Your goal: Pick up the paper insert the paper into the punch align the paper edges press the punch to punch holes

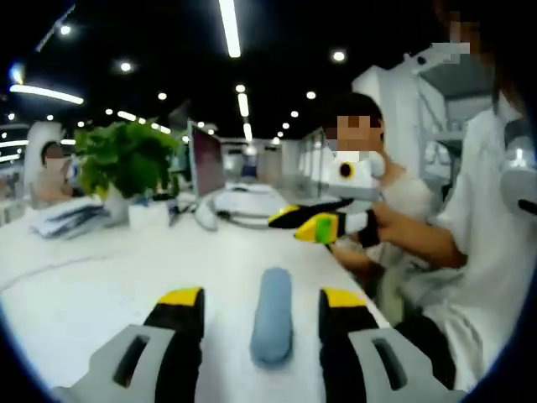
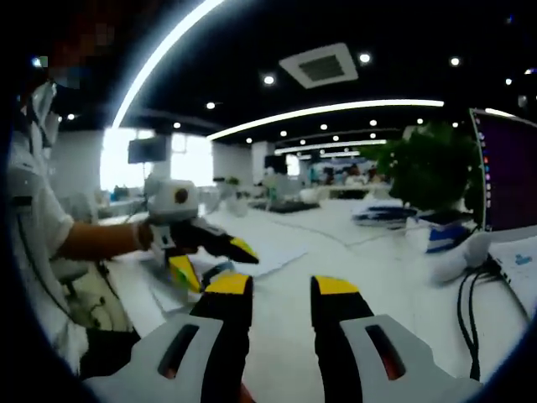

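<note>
Left gripper view has the left tool (image 1: 262,304) hovering with its jaws apart, holding nothing, over the white counter (image 1: 101,285), a blue-grey punch (image 1: 272,315) lying on the surface between them. Beyond it the right tool (image 1: 312,222) also stands open, held above the counter's far edge near a potted plant (image 1: 126,159). Right gripper view shows sheets of white paper (image 2: 273,256) lying flat on the counter just beyond the left tool.
</note>
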A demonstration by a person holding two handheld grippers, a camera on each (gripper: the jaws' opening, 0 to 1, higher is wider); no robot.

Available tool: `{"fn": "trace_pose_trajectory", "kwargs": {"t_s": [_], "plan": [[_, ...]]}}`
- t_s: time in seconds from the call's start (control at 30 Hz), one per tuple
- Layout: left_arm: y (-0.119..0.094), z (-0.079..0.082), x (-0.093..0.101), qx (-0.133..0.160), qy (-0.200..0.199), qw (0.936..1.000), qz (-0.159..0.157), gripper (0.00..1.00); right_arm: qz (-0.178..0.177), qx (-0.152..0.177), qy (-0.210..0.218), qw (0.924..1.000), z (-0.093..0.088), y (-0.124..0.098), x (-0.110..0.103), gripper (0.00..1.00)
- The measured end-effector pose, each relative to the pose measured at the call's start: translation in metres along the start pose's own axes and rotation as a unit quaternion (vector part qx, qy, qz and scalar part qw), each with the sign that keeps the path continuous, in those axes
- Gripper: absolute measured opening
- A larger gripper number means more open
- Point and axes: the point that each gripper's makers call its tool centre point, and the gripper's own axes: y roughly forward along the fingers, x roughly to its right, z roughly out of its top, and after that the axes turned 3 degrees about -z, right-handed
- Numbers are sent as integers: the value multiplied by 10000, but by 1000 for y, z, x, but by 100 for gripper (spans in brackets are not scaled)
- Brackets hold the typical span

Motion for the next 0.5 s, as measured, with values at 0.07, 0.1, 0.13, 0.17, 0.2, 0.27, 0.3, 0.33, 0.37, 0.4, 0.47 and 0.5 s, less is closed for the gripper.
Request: {"fn": "trace_pose_trajectory", "kwargs": {"t_s": [0.07,0.1,0.13,0.17,0.2,0.27,0.3,0.33,0.37,0.4,0.47,0.5], "plan": [[7,-2,5,6,-50,10000,-65,52,-74,37,-3,10000,1,1,0,30],[9,-4,7,14,-101,9999,-76,51,-114,33,4,9999,0,1,0,30],[9,-6,6,13,-141,9999,-73,51,-143,20,-20,9999,-1,2,-2,30],[9,-10,6,-31,-167,9998,-47,51,-147,-16,-74,9999,-2,2,-4,30],[7,-14,3,-103,-174,9998,2,51,-161,-71,-148,9997,-4,4,-6,30],[3,-16,0,-134,-246,9996,59,51,-192,-138,-247,9994,-7,6,-8,30],[4,-17,0,-127,-257,9996,55,51,-194,-155,-280,9993,-8,6,-10,30],[4,-17,0,-126,-233,9996,45,50,-198,-166,-292,9992,-8,7,-10,30],[4,-17,2,-128,-185,9997,33,49,-192,-178,-294,9992,-8,8,-11,30],[5,-19,3,-157,-105,9998,10,47,-182,-184,-291,9992,-8,9,-11,30],[5,-21,6,-218,15,9998,-13,46,-184,-186,-272,9993,-8,11,-13,30],[5,-21,7,-229,51,9997,-4,46,-205,-185,-283,9992,-9,12,-13,30]]}}
